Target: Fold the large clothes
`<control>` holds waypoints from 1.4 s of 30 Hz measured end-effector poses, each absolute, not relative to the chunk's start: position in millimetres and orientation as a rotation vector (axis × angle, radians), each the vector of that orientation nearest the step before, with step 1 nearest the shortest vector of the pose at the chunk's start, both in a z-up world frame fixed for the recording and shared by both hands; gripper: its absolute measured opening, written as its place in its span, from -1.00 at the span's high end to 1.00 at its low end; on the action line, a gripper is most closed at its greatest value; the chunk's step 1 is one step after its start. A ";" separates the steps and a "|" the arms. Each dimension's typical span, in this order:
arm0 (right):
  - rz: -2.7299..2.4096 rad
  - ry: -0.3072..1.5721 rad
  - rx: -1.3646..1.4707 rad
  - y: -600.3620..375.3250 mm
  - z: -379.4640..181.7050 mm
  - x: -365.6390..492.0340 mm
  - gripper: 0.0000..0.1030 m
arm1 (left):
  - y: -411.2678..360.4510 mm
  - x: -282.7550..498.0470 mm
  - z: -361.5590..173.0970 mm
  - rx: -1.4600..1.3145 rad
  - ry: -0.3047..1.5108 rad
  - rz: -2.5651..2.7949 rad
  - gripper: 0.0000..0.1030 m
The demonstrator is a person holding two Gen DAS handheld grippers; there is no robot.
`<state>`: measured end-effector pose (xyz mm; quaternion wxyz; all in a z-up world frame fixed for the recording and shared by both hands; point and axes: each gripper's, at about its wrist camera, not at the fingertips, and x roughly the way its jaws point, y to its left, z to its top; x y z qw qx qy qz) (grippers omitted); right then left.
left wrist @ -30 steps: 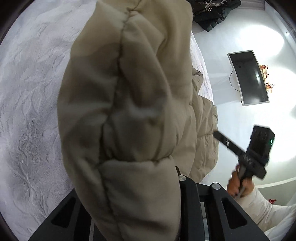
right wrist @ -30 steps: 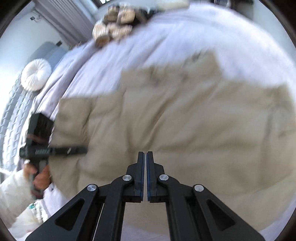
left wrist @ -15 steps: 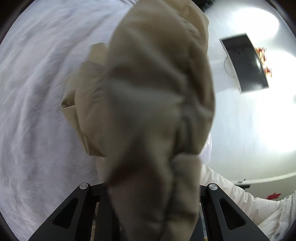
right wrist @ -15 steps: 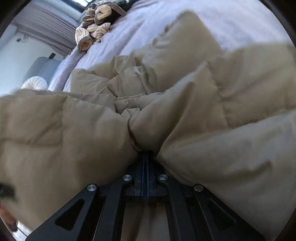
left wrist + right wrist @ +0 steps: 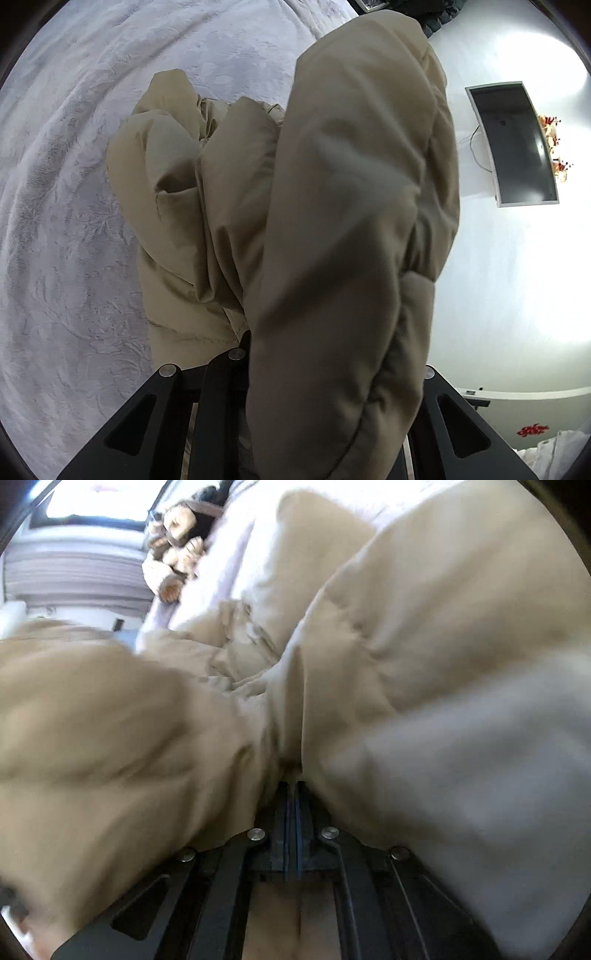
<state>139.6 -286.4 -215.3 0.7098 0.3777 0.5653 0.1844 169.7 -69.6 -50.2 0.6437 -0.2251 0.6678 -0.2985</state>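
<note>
Clamped between the narrow jaws of the left gripper (image 5: pixel 295 369), a thick fold of the tan padded coat (image 5: pixel 351 221) now hangs clear of the bedspread (image 5: pixel 66 221) beyond, lifted for folding over. The right gripper (image 5: pixel 293 797), empty a second ago, pinches coat fabric; only its view shows the plush toys (image 5: pixel 173 565) farther off.

Left gripper (image 5: pixel 255 343) clamped on beige puffer jacket (image 5: pixel 332 221); padded fold fills centre, rest bunched at ten o'clock on white bedspread (image 5: pixel 66 221). Dark monitor (image 5: pixel 513 144) at two o'clock.
</note>
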 end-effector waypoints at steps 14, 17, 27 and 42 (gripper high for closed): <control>0.364 1.284 0.981 -297.8 -255.5 6.9 1.00 | -161.6 143.6 -3.9 -0.334 1.543 -0.646 0.03; 0.396 1.265 1.010 -301.3 -261.2 2.3 1.00 | -192.9 142.5 1.1 -0.341 1.559 -0.774 -0.62; 0.408 1.213 1.053 -343.1 -233.6 -10.4 0.95 | -267.5 147.8 -19.5 -0.436 1.495 -1.065 -0.62; 0.355 0.959 0.907 -430.7 -102.2 -60.5 -0.42 | -314.9 156.5 -83.2 -0.351 1.419 -1.050 -0.62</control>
